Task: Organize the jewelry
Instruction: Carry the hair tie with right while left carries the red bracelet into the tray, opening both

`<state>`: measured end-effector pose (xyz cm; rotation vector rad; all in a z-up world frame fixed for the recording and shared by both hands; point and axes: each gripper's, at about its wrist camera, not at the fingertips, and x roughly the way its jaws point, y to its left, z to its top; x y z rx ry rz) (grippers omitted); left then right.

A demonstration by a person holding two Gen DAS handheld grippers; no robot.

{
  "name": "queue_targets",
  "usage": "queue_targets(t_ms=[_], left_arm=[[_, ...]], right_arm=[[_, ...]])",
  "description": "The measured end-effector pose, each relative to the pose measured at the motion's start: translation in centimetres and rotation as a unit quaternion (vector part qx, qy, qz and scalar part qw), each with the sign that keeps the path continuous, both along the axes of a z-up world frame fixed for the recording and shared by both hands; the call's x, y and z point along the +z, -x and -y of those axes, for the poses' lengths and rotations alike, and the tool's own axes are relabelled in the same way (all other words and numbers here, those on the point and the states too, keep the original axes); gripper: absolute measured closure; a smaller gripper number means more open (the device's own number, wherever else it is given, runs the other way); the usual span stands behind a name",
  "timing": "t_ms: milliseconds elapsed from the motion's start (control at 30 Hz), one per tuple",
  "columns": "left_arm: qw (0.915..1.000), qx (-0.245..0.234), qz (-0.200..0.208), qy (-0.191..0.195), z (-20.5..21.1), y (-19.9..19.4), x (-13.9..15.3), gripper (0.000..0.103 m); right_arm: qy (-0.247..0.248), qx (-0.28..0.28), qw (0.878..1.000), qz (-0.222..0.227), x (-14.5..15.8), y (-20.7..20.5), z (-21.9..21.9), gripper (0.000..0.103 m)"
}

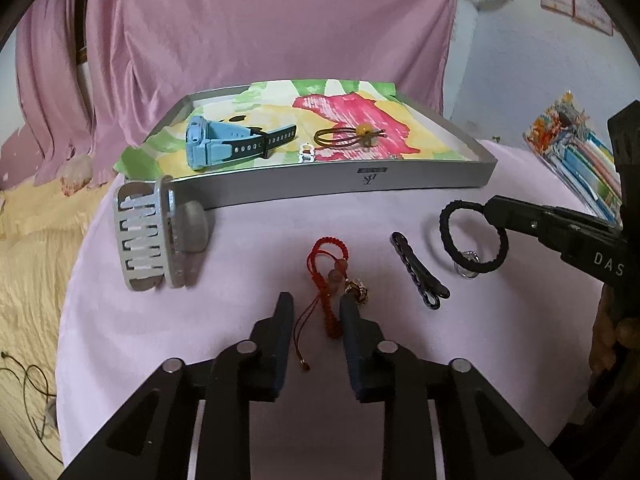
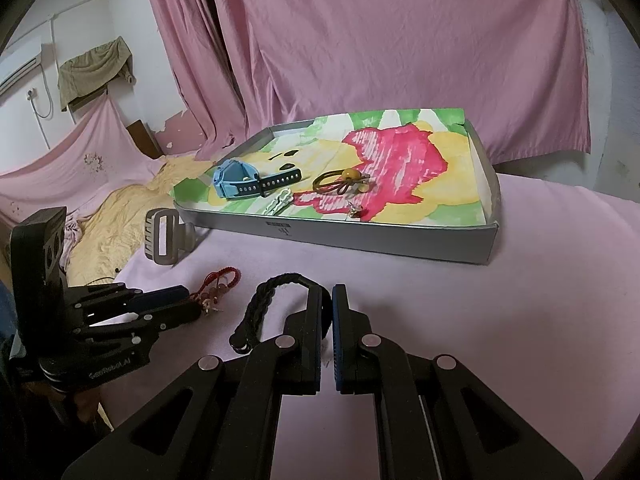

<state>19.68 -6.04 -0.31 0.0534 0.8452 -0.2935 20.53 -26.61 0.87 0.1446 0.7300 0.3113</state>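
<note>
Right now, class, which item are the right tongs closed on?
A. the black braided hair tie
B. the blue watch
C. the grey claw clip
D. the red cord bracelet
A: the right tongs are closed on the black braided hair tie, pinching its band, while the blue watch lies in the tray, and the grey claw clip and red cord bracelet lie on the cloth.

The left gripper (image 1: pixel 314 308) is held low over the surface, its fingers (image 1: pixel 282 320) spread apart with a red cord bracelet (image 1: pixel 330 276) lying between them. The right gripper (image 2: pixel 331 300) is seen to its right, fingers (image 2: pixel 316 312) pressed nearly together, clamped on a black braided hair tie (image 2: pixel 264 304).
</note>
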Motion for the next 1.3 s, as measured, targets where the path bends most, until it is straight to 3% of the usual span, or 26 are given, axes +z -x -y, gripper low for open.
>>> queue_targets(t_ms=[67,300,700,900,1033,1300], left_arm=[[0.9999,-0.006,-0.006,0.007,-0.1,-0.2,0.0,0.097],[0.9992,0.006,0.0,0.04,-0.7,0.1,0.1,0.098],[0.9911,0.04,0.093,0.086,-1.6,-0.9,4.4,0.098],[0.9846,0.053,0.13,0.104,-1.3,-4.0,6.1,0.098],[0.9854,0.061,0.123,0.101,-0.8,-6.3,5.5,0.098],[0.9912,0.07,0.063,0.093,-0.6,-9.1,2.8,0.098]], right_arm=[[-0.002,0.0,1.0,-0.001,-0.1,-0.1,0.1,0.098],[-0.007,-0.003,1.0,0.008,0.3,-0.2,0.3,0.098],[0.0,-0.012,0.997,0.078,4.1,-3.2,0.5,0.098],[-0.007,-0.027,0.997,0.074,3.9,-6.4,0.3,0.098],[-0.011,-0.036,0.998,0.057,2.8,-7.9,0.2,0.098],[0.002,-0.051,0.999,0.003,0.0,-10.3,0.1,0.098]])
